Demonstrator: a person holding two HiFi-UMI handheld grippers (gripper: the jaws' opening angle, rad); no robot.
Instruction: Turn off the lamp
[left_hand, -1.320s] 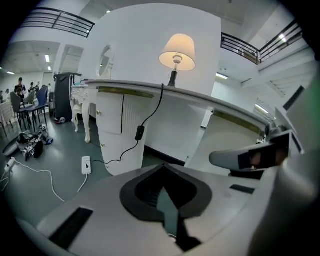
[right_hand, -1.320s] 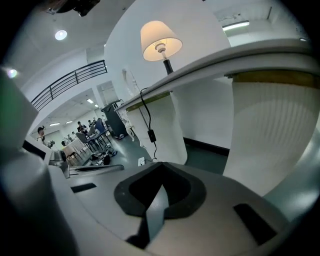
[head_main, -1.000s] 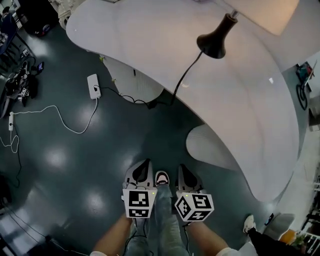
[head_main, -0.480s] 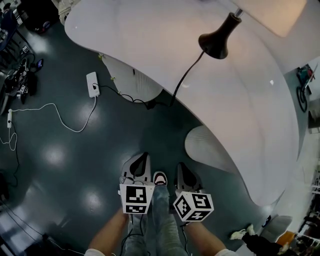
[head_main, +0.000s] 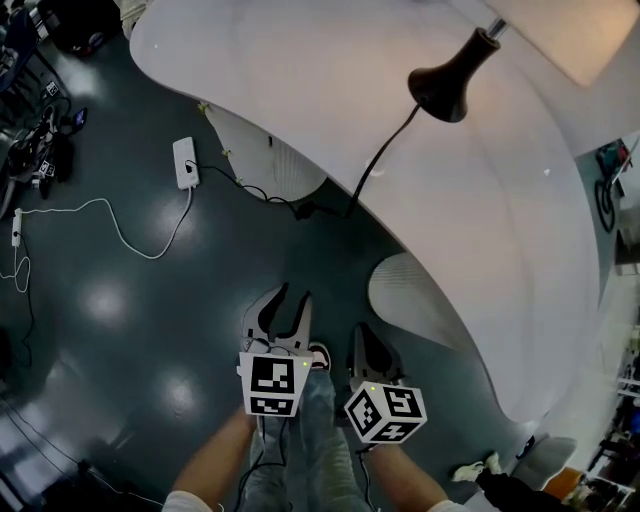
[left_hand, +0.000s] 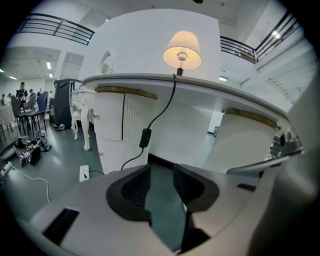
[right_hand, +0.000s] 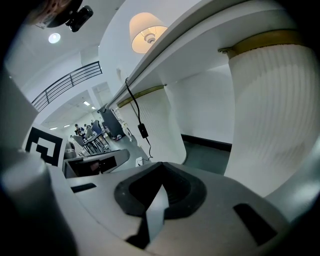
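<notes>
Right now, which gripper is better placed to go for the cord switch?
Left. The left gripper has just been opening its jaws, empty, cord switch nearly straight ahead. The right gripper is shut, switch off-centre.

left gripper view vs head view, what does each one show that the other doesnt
Only the left gripper view: balcony railings and people by chairs far off. Only the head view: the tabletop's upper face, the person's shoe and forearms. Both: the lamp cord and the white power strip on the floor.
</notes>
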